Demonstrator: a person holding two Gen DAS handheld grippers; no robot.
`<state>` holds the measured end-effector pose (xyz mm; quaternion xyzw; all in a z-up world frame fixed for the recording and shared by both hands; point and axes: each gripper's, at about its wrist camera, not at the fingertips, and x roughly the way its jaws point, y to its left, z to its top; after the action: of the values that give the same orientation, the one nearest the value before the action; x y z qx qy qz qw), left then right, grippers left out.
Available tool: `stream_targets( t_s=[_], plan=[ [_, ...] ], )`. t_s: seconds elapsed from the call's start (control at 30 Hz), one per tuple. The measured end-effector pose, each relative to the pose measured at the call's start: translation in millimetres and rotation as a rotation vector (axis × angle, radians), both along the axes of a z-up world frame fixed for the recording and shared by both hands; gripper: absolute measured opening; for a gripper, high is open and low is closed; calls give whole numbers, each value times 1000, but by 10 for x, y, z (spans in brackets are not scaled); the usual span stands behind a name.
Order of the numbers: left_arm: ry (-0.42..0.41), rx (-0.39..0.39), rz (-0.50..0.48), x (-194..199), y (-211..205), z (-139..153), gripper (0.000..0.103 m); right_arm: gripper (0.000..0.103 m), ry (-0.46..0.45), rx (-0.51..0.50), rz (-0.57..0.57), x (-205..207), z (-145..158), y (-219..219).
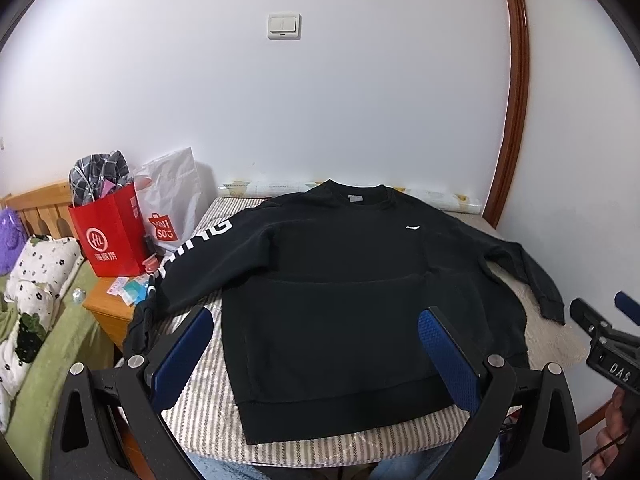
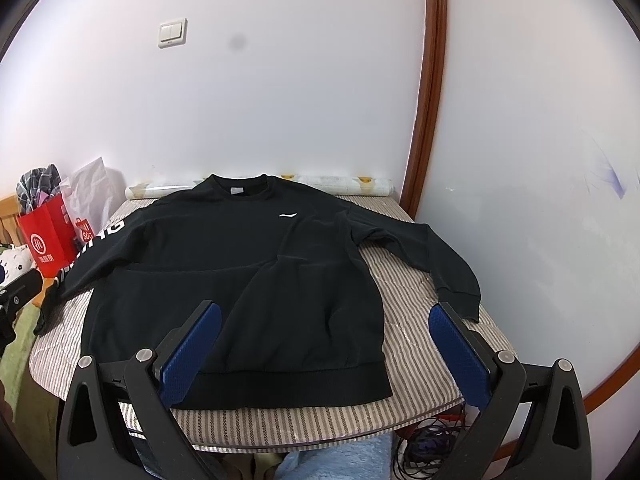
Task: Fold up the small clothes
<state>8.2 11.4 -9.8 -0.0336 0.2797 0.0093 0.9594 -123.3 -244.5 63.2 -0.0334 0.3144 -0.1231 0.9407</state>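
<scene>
Blue-padded fingers of the left hand-held gripper stand wide apart and hold nothing; between them lies the lower part of a black sweatshirt. The right hand-held gripper is also spread open and empty, and its left finger hangs over the hem of the sweatshirt, while its right finger is over the bare cloth, near the cuff of the right sleeve.

Under both grippers is a table covered with a grey and white striped cloth. Beyond the far edge of the table, a white wall carries a light switch, and a rolled patterned sheet lies along the foot of this wall. To the right of the grippers, a brown wooden frame rises along the wall. To the left of the left gripper, a red paper bag with checked fabric inside stands on a low wooden cabinet, with a white bag just behind it and a green bed cover nearer.

Ahead of both grippers, the sweatshirt lies flat and face up, its collar at the far side and its hem nearest the grippers. The left sleeve, with white letters, runs off the left edge of the table.
</scene>
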Motion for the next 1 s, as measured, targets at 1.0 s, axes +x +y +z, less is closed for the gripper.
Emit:
stream_targets(
  t_s=[1.0],
  plan=[
    [254,24,314,1289,1799,-1467,83,94,166,156,66,1231,-1074,89]
  ],
)
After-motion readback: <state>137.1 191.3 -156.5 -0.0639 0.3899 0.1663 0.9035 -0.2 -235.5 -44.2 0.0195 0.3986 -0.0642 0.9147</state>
